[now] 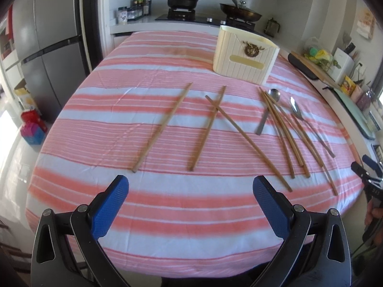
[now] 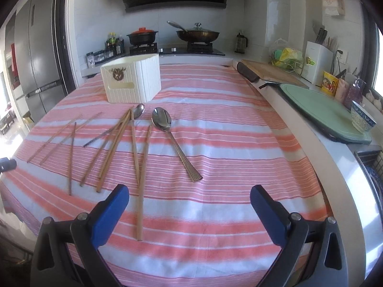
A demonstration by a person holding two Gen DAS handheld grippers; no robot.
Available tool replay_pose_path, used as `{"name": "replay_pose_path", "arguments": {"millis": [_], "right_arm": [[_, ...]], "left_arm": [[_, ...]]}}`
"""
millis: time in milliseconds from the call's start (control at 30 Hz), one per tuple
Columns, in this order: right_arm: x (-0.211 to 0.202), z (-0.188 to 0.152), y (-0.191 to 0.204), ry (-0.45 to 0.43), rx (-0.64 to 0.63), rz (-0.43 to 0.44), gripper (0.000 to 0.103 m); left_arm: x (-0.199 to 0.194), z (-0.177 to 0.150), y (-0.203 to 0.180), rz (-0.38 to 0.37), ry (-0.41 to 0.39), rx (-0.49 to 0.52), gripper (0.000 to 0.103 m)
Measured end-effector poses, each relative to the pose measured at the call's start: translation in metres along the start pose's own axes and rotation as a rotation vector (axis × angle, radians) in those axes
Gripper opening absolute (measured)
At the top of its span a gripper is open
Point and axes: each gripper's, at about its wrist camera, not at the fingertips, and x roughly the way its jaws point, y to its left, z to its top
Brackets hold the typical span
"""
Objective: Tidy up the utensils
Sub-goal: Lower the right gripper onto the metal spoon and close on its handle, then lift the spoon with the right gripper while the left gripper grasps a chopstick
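Jaws wide apart on both sides, nothing held: left gripper [image 1: 190,201] and right gripper [image 2: 189,203] hover over the near edge of the striped tablecloth [image 1: 167,234]. Wooden chopsticks [image 1: 163,127] lie scattered across the cloth, some crossed, and a bunch overlaps the small spoon [image 2: 138,111]. Beside them, the big spoon [image 2: 165,124] rests apart, clear all round. Behind sits the cream utensil holder [image 2: 132,82], upright and open-topped. My read: sorting hasn't started. Best opening is a lone piece, pinched across its shaft near mid-length so it won't swing, leaving the tangled bunch for later.
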Motion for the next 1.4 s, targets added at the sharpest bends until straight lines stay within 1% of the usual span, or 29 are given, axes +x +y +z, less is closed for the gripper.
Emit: {"name": "replay_pose_path", "arguments": {"millis": [67,200,300,367,467,533,567,600,667,700,833,1033,1100,1133,1200,1233,1267,1300,1333,1367,1400], "right_arm": [[0.014,0.007,0.001,0.024,-0.056,0.008,0.103],[0.044,0.024,0.003,0.058,-0.138,0.061,0.103],[0.069,0.035,0.003,0.102,-0.184,0.071,0.102],[0.083,0.04,0.002,0.127,-0.207,0.086,0.102],[0.099,0.045,0.003,0.165,-0.226,0.125,0.1],[0.109,0.046,0.004,0.193,-0.241,0.152,0.092],[0.114,0.047,0.005,0.212,-0.25,0.16,0.09],[0.12,0.047,0.004,0.23,-0.255,0.166,0.086],[0.126,0.05,0.002,0.237,-0.232,0.205,0.085],[0.129,0.052,0.0,0.247,-0.224,0.218,0.085],[0.143,0.066,0.001,0.252,-0.219,0.233,0.086],[0.174,0.097,0.021,0.269,-0.25,0.234,0.086],[0.183,0.107,0.03,0.266,-0.258,0.234,0.085],[0.187,0.111,0.035,0.264,-0.26,0.236,0.083],[0.196,0.119,0.041,0.258,-0.251,0.245,0.083],[0.199,0.122,0.043,0.251,-0.246,0.246,0.081],[0.203,0.126,0.044,0.243,-0.243,0.248,0.079],[0.205,0.128,0.045,0.234,-0.243,0.25,0.073],[0.205,0.13,0.046,0.226,-0.242,0.255,0.065],[0.206,0.132,0.045,0.218,-0.24,0.263,0.059],[0.206,0.134,0.045,0.216,-0.236,0.271,0.042]], "left_arm": [[0.01,0.014,0.01,-0.005,0.0,0.001,0.102],[0.035,0.046,0.025,0.006,0.001,0.036,0.102],[0.062,0.063,0.031,0.012,0.034,0.071,0.102],[0.081,0.068,0.035,0.015,0.069,0.088,0.102],[0.104,0.074,0.037,0.014,0.111,0.122,0.102],[0.118,0.078,0.036,0.015,0.136,0.158,0.101],[0.125,0.08,0.036,0.024,0.149,0.175,0.1],[0.131,0.082,0.035,0.032,0.164,0.192,0.097],[0.142,0.086,0.034,0.036,0.188,0.226,0.094],[0.144,0.089,0.035,0.024,0.179,0.232,0.094],[0.155,0.104,0.033,-0.008,0.195,0.255,0.09],[0.17,0.126,0.017,-0.043,0.216,0.322,0.072],[0.175,0.133,0.013,-0.05,0.223,0.328,0.064],[0.177,0.136,0.011,-0.056,0.226,0.329,0.063],[0.181,0.141,0.008,-0.059,0.226,0.327,0.054],[0.183,0.144,0.007,-0.059,0.227,0.325,0.052],[0.184,0.146,0.007,-0.062,0.225,0.32,0.047],[0.186,0.148,0.007,-0.06,0.221,0.316,0.038],[0.186,0.149,0.007,-0.063,0.217,0.311,0.034],[0.187,0.151,0.007,-0.069,0.213,0.306,0.024],[0.187,0.152,0.008,-0.077,0.209,0.301,0.013]]}}
